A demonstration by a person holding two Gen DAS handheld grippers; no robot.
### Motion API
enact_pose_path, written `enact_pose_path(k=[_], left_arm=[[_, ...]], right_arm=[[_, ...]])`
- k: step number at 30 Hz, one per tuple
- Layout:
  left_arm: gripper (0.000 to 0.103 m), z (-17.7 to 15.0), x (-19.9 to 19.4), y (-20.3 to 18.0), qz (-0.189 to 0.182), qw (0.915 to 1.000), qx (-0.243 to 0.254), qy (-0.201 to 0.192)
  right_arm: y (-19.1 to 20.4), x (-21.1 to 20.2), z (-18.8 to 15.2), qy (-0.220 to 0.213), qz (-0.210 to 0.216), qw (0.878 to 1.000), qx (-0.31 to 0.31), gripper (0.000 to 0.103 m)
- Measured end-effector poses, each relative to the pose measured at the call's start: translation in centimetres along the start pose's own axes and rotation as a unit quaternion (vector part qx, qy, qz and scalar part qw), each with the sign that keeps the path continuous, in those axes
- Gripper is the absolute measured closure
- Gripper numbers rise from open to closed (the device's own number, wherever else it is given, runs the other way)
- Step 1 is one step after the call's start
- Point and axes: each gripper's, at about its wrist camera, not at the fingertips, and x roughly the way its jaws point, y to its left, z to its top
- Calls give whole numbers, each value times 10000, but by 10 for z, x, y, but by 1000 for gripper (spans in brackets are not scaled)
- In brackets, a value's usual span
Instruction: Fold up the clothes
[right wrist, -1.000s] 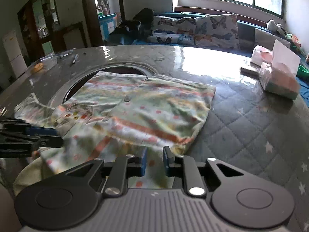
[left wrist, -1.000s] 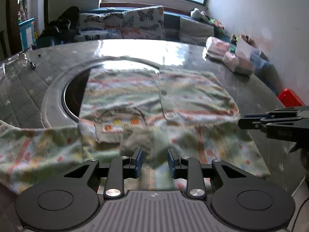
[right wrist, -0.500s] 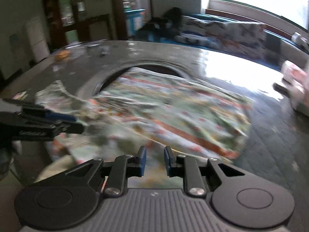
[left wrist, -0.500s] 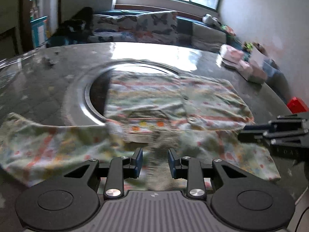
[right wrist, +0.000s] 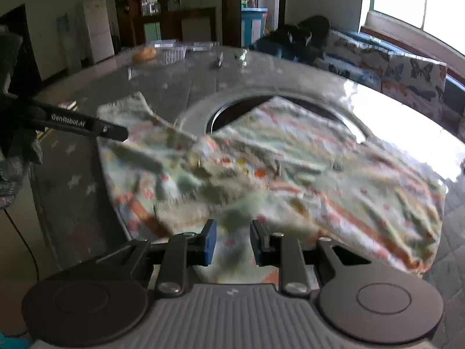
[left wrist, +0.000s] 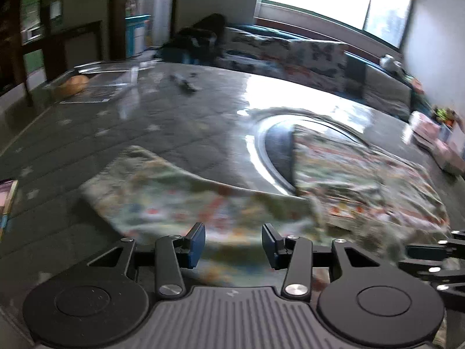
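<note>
A pale green patterned shirt (left wrist: 363, 174) lies flat on the grey quilted table (left wrist: 145, 133), its left sleeve (left wrist: 162, 192) spread out to the left. It also shows in the right wrist view (right wrist: 305, 174). My left gripper (left wrist: 233, 242) is open and empty just above the sleeve's near edge. My right gripper (right wrist: 231, 242) is open and empty over the shirt's near hem. The left gripper's fingers (right wrist: 84, 125) show at the left of the right wrist view, above the sleeve.
A round metal-rimmed recess (left wrist: 276, 151) sits in the table's middle, partly under the shirt. Tissue packs (left wrist: 436, 139) stand at the right. A book (left wrist: 7, 200) lies at the left edge. A bread roll (right wrist: 144, 53) and small items lie at the far side.
Both grippers have swung left, the left one from the shirt's middle to over the left sleeve. Its jaws have opened wider. The shirt lies as before.
</note>
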Motion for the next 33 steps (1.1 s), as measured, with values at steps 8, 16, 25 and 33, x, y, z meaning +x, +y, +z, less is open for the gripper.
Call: enact_pose_path(k=[8, 16, 25, 33], left_arm=[[54, 19, 8, 64, 775, 9948, -634, -204], [54, 23, 28, 92, 1103, 9888, -996, -144], [76, 23, 20, 72, 753, 9922, -958, -277], [96, 31, -16, 13, -300, 9961, -571, -611]], right_arm=[[3, 10, 1, 65, 96, 9999, 70, 77], [-4, -14, 0, -148, 62, 9996, 244, 77], [-9, -20, -6, -198, 59, 9990, 389, 77], [-18, -35, -9, -358, -55, 9979, 543, 77]])
